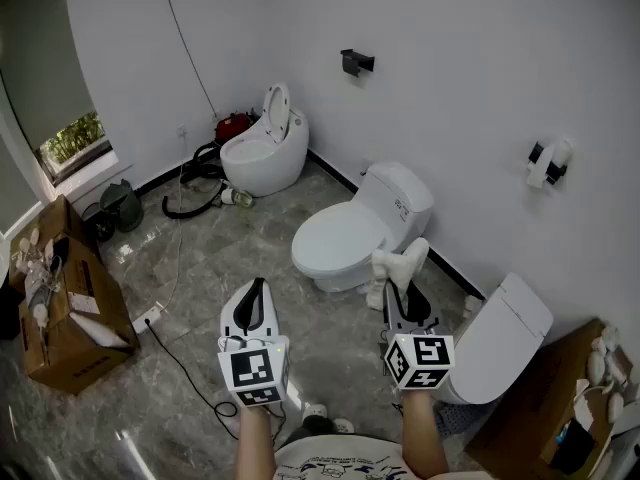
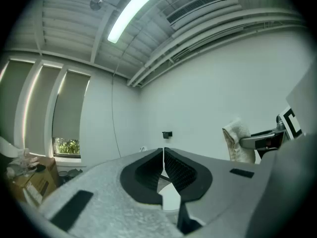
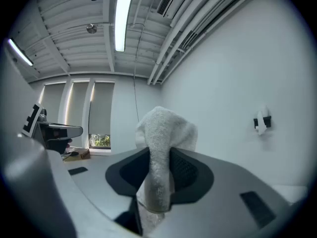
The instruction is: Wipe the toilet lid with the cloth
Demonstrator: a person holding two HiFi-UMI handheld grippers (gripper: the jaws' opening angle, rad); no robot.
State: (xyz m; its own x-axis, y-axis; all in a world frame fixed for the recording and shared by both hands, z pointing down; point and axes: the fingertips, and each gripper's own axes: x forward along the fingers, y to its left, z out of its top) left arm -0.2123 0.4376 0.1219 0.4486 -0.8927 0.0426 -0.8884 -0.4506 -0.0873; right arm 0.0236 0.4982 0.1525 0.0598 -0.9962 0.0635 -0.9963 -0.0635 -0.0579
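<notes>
A white toilet with its lid (image 1: 338,240) shut stands in the middle of the head view, just ahead of both grippers. My right gripper (image 1: 399,286) is shut on a white terry cloth (image 1: 400,263), held up in the air near that toilet's right side. In the right gripper view the cloth (image 3: 166,133) bulges up between the jaws of the right gripper (image 3: 161,155) and hangs down. My left gripper (image 1: 259,286) is shut and holds nothing. The left gripper view shows the left gripper (image 2: 163,151) aimed at the wall, with the cloth (image 2: 234,143) off to the right.
Another toilet (image 1: 265,150) with its lid raised stands at the back, and a third toilet (image 1: 500,340) is at my right. Cardboard boxes sit at the left (image 1: 65,313) and lower right (image 1: 545,408). A black cable (image 1: 185,358) and power strip (image 1: 148,317) lie on the floor.
</notes>
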